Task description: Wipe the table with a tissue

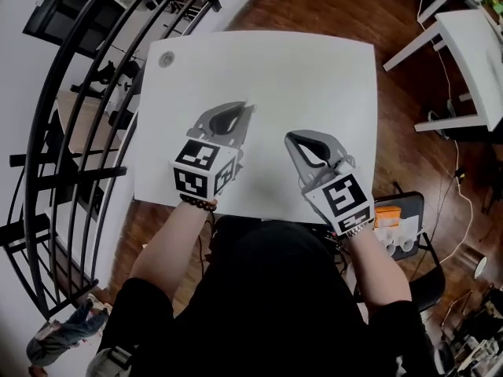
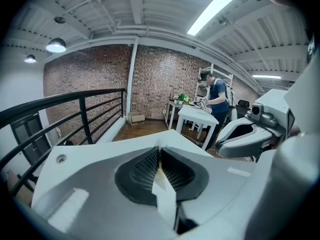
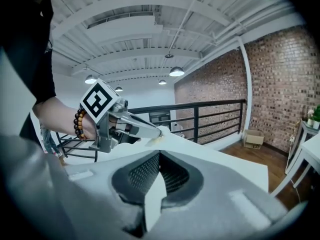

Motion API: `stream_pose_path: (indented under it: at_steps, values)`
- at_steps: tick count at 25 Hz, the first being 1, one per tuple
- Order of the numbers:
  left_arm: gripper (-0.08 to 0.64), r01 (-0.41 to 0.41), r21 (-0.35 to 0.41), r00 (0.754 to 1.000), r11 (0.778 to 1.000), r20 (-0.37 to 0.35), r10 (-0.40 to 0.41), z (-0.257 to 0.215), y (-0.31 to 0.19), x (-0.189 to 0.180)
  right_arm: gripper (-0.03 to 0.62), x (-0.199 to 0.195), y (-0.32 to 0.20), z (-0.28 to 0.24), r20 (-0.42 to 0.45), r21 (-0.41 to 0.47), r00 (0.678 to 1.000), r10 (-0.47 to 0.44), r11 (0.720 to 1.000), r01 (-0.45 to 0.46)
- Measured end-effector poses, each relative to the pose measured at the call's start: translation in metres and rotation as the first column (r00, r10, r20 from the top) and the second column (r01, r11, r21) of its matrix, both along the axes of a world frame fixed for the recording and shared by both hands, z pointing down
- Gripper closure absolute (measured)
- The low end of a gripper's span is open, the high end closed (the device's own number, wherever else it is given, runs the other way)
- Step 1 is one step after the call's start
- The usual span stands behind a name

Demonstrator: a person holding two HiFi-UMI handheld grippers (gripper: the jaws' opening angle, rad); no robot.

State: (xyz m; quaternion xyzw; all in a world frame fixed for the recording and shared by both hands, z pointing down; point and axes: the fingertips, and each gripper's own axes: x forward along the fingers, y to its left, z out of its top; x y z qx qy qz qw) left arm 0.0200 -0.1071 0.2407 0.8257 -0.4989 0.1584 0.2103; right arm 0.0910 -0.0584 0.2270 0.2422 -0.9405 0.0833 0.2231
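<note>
White table point(image 1: 314, 69), left claw point(image 1: 246, 110) pinching tissue point(image 3: 152, 142) — right claw point(image 1: 290, 138) closed

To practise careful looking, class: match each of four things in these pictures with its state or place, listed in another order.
Things:
1 left hand-held gripper
2 right hand-held gripper
3 railing
4 bead bracelet

States or places:
A worn just behind the left hand-held gripper
B black, beside the left edge of the table
C shut on a small piece of tissue
D shut, with nothing between its jaws

Pairs: 1-C, 2-D, 3-B, 4-A.
</note>
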Motion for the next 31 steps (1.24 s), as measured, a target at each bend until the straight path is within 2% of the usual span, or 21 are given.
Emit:
stream_pose_path:
  at_steps: [5,15,31]
  values:
    - [0.529,-0.004,0.071,1.0,0.997,-0.016,0.005,-0.025,0.016,0.013,0.6,0.004,0.004,-0.008,0.006,0.026,1.0,0.008,1.0,-0.008]
    - [0.529,0.026,0.131,1.0,0.991,-0.02,-0.023,-0.041,0.043,0.012,0.6,0.006,0.012,-0.017,0.009,0.071,1.0,0.02,0.997,-0.02]
    - [0.529,-0.012,0.155,1.0,0.988,-0.009,0.014,-0.04,0.044,0.019,0.6,0.0,0.009,-0.017,0.007,0.095,0.999,0.039,0.995,-0.039]
